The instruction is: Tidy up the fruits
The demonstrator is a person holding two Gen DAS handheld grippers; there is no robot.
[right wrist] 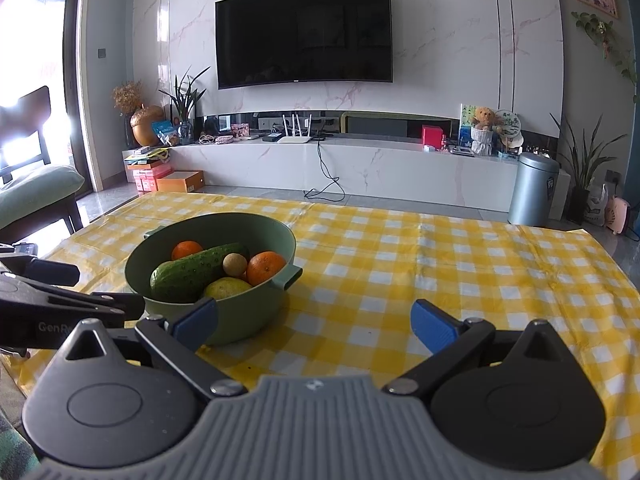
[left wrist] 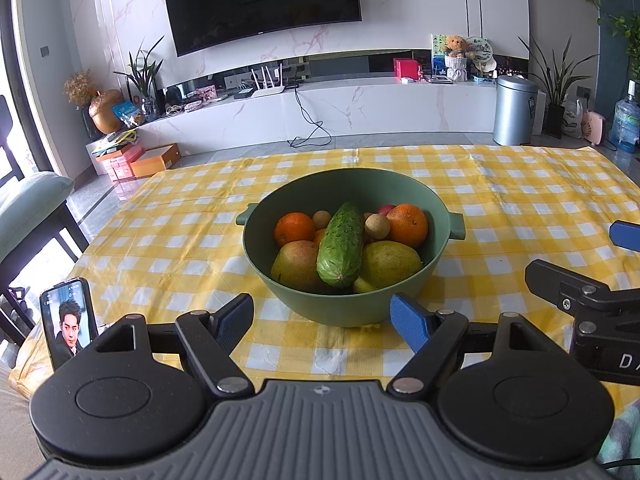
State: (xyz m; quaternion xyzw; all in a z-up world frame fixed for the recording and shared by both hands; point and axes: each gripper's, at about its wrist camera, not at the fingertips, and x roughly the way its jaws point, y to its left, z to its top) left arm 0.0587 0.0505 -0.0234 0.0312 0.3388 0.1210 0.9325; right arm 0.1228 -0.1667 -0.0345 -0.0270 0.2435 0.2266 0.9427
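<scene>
all the fruit [left wrist: 296,228] sits in the bowl [left wrist: 432,200]; both grippers, left [left wrist: 322,322] and right [right wrist: 314,322], wait spread and empty; this fits fruit already put away, or fruit about to come out

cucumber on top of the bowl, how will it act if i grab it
The cucumber looks stiff, so it should lift whole. Its bumpy skin probably grips well. Lying tilted across the pears, it may roll or nudge the small round fruit.

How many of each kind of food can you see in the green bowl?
Showing in the round green bowl:
Round orange oranges: 2
Yellow-green pears: 2
Bumpy green cucumber: 1
Small round tan fruits: 2
Red fruit, mostly hidden: 1
Total: 8 showing; more may be buried underneath.
</scene>
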